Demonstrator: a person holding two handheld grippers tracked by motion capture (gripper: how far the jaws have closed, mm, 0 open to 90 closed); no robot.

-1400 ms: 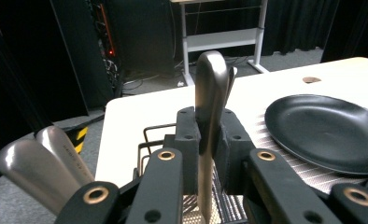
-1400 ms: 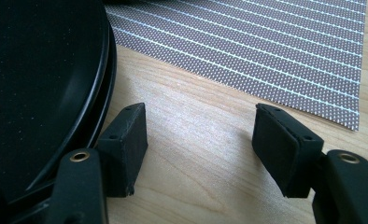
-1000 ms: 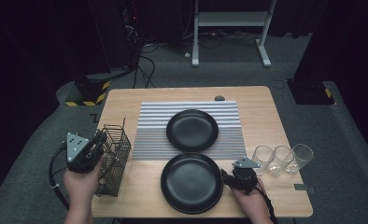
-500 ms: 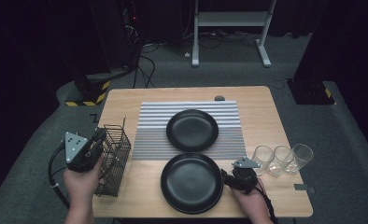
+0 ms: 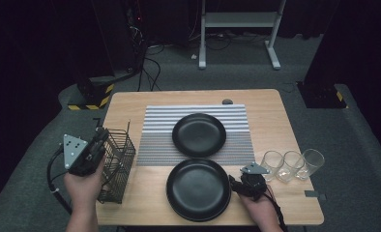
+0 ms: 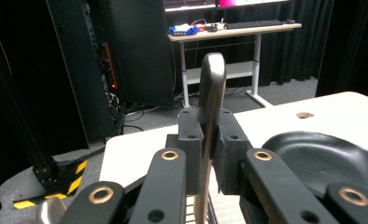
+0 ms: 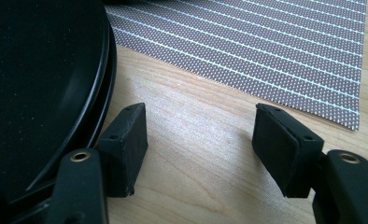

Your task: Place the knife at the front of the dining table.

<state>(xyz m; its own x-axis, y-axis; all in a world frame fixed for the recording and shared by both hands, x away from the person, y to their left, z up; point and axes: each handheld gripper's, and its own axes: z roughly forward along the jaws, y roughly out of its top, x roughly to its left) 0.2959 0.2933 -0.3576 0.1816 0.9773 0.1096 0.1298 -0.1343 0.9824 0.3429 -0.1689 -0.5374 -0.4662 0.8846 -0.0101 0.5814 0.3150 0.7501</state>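
Observation:
My left gripper (image 5: 97,141) hovers over the near-left top of a black wire cutlery basket (image 5: 117,166) at the table's left edge. In the left gripper view it (image 6: 209,154) is shut on a metal utensil handle (image 6: 211,88) that stands upright between the pads. My right gripper (image 5: 234,182) rests low on the wood just right of the near black plate (image 5: 198,189). Seen in the right gripper view it (image 7: 198,140) is open with bare table between the jaws, and the plate rim (image 7: 46,70) lies beside its left pad.
A second black plate (image 5: 198,134) sits on the striped placemat (image 5: 154,140). Three clear glasses (image 5: 290,164) stand in a row at the right. Another shiny utensil end (image 6: 49,210) shows low left in the left gripper view. A small dark disc (image 5: 227,101) lies at the far edge.

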